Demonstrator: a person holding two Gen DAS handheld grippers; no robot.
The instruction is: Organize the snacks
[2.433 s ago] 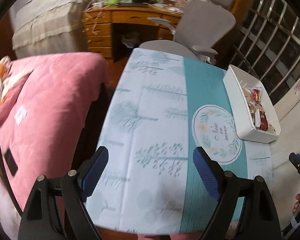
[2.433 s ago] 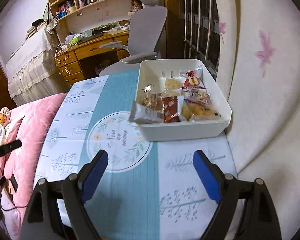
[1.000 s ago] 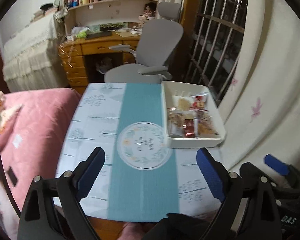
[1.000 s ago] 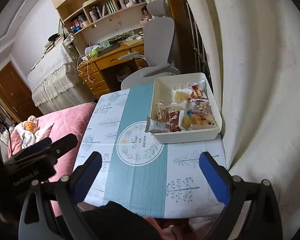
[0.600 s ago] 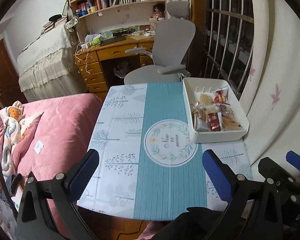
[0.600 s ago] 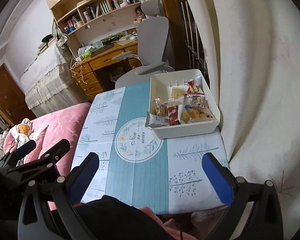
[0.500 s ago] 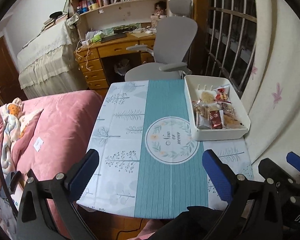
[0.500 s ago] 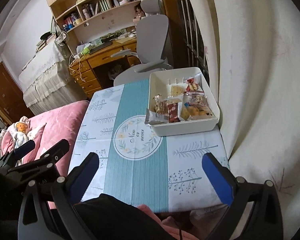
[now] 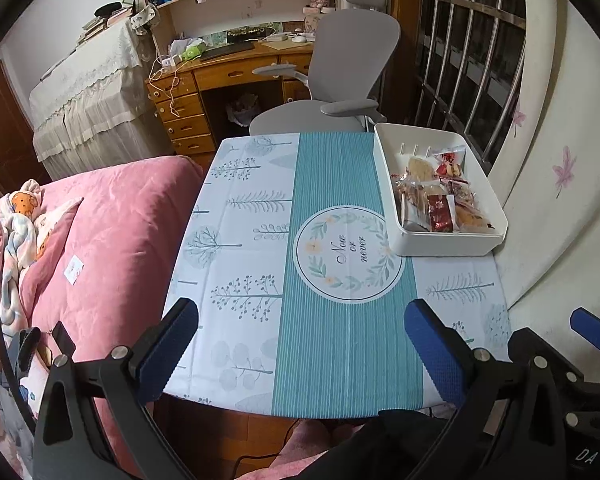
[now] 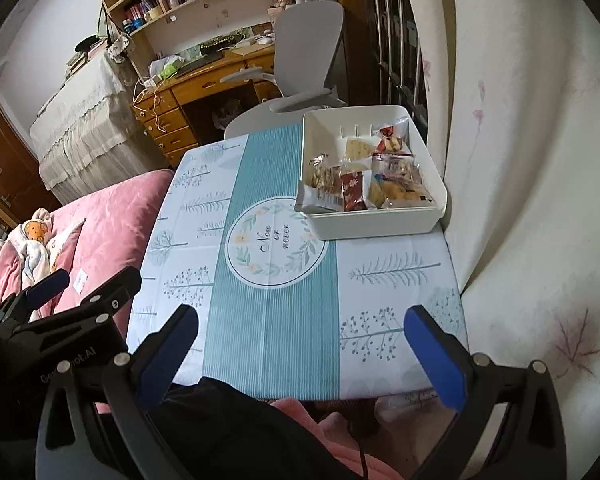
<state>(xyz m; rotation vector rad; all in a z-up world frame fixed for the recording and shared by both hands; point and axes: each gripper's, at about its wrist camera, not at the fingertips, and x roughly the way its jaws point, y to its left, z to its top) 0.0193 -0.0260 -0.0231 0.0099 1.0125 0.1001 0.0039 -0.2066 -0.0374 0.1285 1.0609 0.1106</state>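
Observation:
A white rectangular tray [image 9: 452,246] [image 10: 380,222] stands at the far right of the table, holding several wrapped snacks [image 9: 436,196] [image 10: 364,178]; one grey packet [image 10: 320,198] hangs over its near left rim. My left gripper [image 9: 300,328] hovers wide open over the table's near edge with nothing between its blue pads. My right gripper [image 10: 300,328] is also wide open and empty, above the near edge. Both are well short of the tray. Each gripper shows at the side of the other's view.
The table wears a blue and white cloth [image 9: 340,280] with a round wreath print [image 10: 276,246]. A pink quilted bed [image 9: 112,240] adjoins its left side, a curtain [image 10: 520,160] its right. A grey chair [image 9: 340,80] and wooden desk stand beyond.
Both grippers sank and tipped forward slightly, so the table and tray sit lower and nearer in view. The left gripper's jaws spread a little wider than a second ago.

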